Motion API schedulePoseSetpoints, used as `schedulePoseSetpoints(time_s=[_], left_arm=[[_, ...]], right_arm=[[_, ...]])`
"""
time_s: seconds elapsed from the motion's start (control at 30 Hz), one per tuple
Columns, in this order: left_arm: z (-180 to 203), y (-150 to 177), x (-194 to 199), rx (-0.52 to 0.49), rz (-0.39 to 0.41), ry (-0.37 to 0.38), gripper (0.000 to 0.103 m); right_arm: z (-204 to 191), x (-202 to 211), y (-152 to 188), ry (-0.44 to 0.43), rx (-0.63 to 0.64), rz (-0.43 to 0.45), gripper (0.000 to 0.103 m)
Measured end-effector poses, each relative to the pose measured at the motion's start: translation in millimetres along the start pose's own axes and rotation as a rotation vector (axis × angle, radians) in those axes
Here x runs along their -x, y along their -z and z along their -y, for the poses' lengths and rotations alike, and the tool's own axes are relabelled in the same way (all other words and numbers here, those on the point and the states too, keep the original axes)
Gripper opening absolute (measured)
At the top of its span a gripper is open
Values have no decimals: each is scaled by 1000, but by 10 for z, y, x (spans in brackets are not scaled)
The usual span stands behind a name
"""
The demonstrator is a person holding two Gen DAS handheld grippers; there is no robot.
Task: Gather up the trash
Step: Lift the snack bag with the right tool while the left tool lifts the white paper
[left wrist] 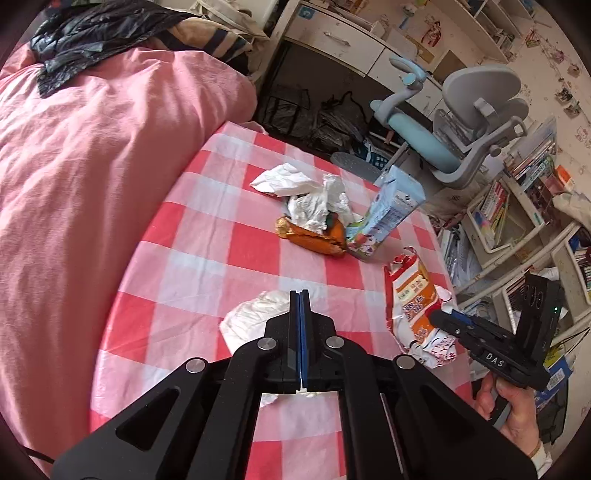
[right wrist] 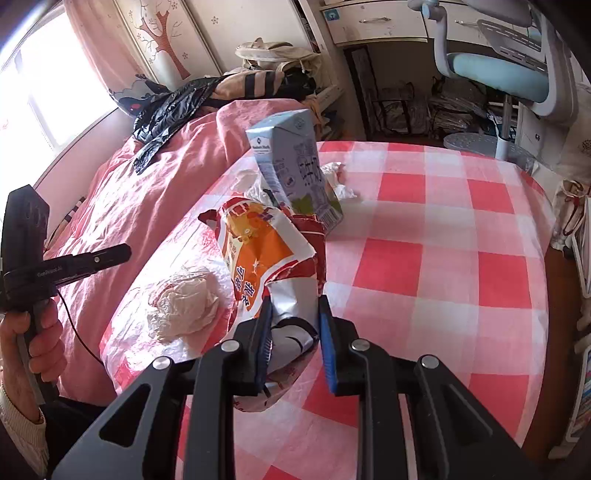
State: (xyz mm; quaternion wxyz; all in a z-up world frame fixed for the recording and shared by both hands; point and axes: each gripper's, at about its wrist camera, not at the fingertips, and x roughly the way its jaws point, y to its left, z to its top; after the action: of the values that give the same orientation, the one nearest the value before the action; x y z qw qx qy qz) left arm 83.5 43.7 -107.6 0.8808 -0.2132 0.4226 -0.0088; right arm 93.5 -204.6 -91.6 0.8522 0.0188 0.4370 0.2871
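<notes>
Trash lies on a red-and-white checked table (left wrist: 207, 236) (right wrist: 443, 266). My right gripper (right wrist: 295, 314) has its jaws around the near end of an orange, red and white snack bag (right wrist: 266, 258) (left wrist: 410, 295), touching it on both sides; it also shows in the left wrist view (left wrist: 443, 314). My left gripper (left wrist: 300, 295) is shut and empty above a crumpled white wrapper (left wrist: 255, 317) (right wrist: 184, 302). A light blue milk carton (left wrist: 388, 210) (right wrist: 295, 170) stands upright mid-table. Crumpled tissues (left wrist: 314, 195) lie over an orange wrapper (left wrist: 310, 236).
A pink quilt (left wrist: 92, 166) on a bed borders the table's left side, with a black plastic bag (left wrist: 92, 33) (right wrist: 173, 107) on it. A grey-and-blue desk chair (left wrist: 461, 129) and bookshelves (left wrist: 517, 206) stand beyond the table's right edge.
</notes>
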Motion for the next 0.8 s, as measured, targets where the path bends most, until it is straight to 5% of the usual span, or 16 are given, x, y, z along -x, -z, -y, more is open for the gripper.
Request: schedulePoseSetpoints(time_s=[0.07, 0.13, 0.17, 0.23, 0.27, 0.3, 0.4, 0.5, 0.57, 0.67, 0.73, 0.8], left_arm=[[45, 40, -117, -32, -50, -38, 22], [176, 125, -258, -100, -83, -132, 81], [256, 169, -324, -153, -76, -190, 85], [392, 268, -434, -264, -91, -270, 80], [450, 318, -489, -310, -97, -299, 68], [455, 335, -511, -310, -115, -281, 31], [322, 225, -347, -180, -101, -123, 1], [115, 84, -51, -10, -28, 95, 1], [47, 49, 31, 16, -1, 83, 1], [104, 104, -108, -47, -34, -71, 10], [189, 152, -256, -98, -64, -134, 73], [344, 248, -380, -200, -51, -230, 86]], right_arm=[[-12, -60, 24, 9, 2, -15, 25], [-14, -84, 31, 11, 1, -22, 26], [0, -80, 29, 11, 1, -24, 26], [17, -87, 17, 11, -2, -23, 26], [22, -81, 14, 12, -3, -24, 26], [32, -79, 14, 13, -3, -25, 26], [56, -44, 11, 12, -8, -15, 26], [50, 5, 13, -6, -21, 0, 26], [43, 2, 19, 0, -15, -2, 26], [29, -35, 21, 2, -13, -11, 26], [18, -63, 18, 2, -13, -15, 27], [13, -80, 14, 3, -8, -20, 27]])
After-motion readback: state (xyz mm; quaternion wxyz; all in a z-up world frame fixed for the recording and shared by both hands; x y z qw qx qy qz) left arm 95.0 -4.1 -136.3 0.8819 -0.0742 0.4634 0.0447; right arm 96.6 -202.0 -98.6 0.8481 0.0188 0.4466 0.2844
